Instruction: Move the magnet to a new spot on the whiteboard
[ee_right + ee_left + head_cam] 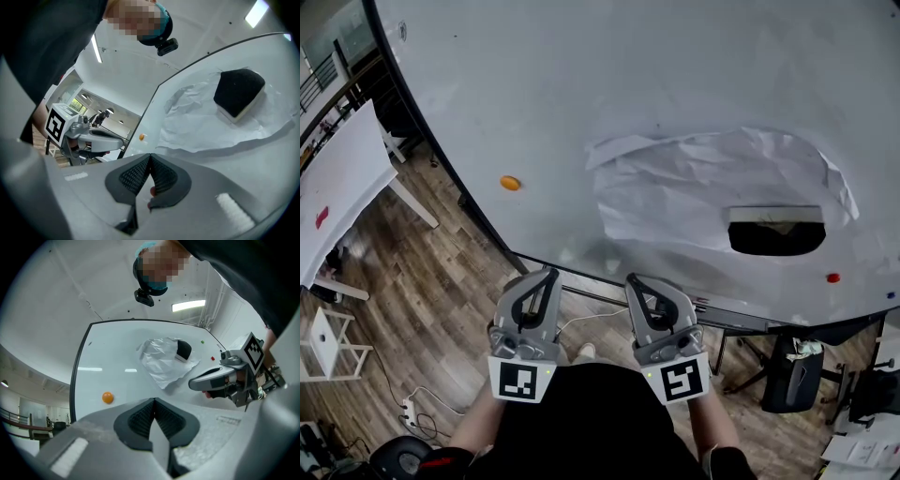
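The whiteboard (628, 84) fills the upper head view. An orange magnet (510, 183) (108, 397) (142, 137) sticks near its left edge, and a red magnet (832, 277) (212, 358) near its lower right. My left gripper (551, 273) (153, 400) and right gripper (631, 278) (150, 155) hang side by side below the board's bottom edge, short of it and touching no magnet. Both have their pads together. A small reddish spot shows low in the right gripper's jaw gap; I cannot tell what it is. Nothing is between the left pads.
Crumpled white paper (694, 187) (161, 362) is stuck mid-board with a black eraser (776, 232) (239, 93) on it. A marker tray (741, 314) runs under the board. A white table (337, 187), a stool (323, 342) and a power strip (408, 408) stand on the wood floor at left.
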`<action>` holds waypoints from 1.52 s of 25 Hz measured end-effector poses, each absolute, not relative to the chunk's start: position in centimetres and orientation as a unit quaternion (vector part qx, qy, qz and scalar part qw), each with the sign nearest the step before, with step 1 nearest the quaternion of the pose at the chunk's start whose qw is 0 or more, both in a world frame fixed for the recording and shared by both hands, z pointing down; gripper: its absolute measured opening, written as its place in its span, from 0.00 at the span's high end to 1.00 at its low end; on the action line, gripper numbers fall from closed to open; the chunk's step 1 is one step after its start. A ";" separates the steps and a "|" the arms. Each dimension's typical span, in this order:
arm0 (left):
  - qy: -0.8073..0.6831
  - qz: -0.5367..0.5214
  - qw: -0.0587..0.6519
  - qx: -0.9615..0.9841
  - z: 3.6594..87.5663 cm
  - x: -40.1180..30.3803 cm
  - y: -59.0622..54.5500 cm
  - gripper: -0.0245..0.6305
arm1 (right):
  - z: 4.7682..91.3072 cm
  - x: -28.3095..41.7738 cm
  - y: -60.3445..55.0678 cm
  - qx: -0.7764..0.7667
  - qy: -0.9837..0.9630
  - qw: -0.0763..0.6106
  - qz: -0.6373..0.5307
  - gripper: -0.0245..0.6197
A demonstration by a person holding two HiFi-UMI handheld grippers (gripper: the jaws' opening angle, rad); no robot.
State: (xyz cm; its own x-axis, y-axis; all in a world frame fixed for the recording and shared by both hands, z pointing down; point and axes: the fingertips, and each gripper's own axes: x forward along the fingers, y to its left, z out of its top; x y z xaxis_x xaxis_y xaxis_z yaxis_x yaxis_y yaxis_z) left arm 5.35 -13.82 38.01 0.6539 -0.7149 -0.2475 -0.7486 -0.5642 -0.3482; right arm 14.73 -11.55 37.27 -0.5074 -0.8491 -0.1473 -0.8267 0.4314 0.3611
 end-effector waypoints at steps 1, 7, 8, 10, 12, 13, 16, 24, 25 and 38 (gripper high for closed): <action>0.415 0.038 0.215 -0.883 38.1 5.3 -13.8 0.96 | 37.2 14.7 -11.6 0.496 -0.845 0.027 -0.197 0.96; 0.426 0.038 0.212 -0.879 38.1 4.7 -14.0 0.96 | 37.3 14.4 -11.6 0.497 -0.845 0.022 -0.193 0.96; 0.428 0.037 0.211 -0.878 38.1 4.6 -14.0 0.96 | 37.3 14.4 -11.6 0.498 -0.845 0.021 -0.192 0.96; 0.433 0.036 0.208 -0.876 38.2 4.3 -14.1 0.96 | 37.3 14.3 -11.5 0.499 -0.845 0.018 -0.191 0.96; 0.436 0.036 0.207 -0.875 38.3 4.2 -14.2 0.96 | 37.3 14.1 -11.5 0.497 -0.846 0.018 -0.193 0.96; 0.437 0.036 0.207 -0.874 38.3 4.2 -14.2 0.96 | 37.3 14.1 -11.5 0.497 -0.846 0.018 -0.193 0.96; 0.438 0.036 0.209 -0.874 38.2 4.2 -14.1 0.96 | 37.4 13.9 -11.5 0.496 -0.846 0.018 -0.192 0.96; 0.430 0.037 0.212 -0.877 38.2 4.2 -13.8 0.96 | 37.3 13.4 -11.4 0.495 -0.847 0.013 -0.193 0.96; 0.430 0.037 0.212 -0.877 38.2 4.2 -13.7 0.96 | 37.2 13.3 -11.4 0.495 -0.847 0.013 -0.194 0.96; 0.426 0.038 0.211 -0.879 38.3 4.2 -13.3 0.96 | 37.2 13.3 -11.3 0.496 -0.846 0.018 -0.194 0.96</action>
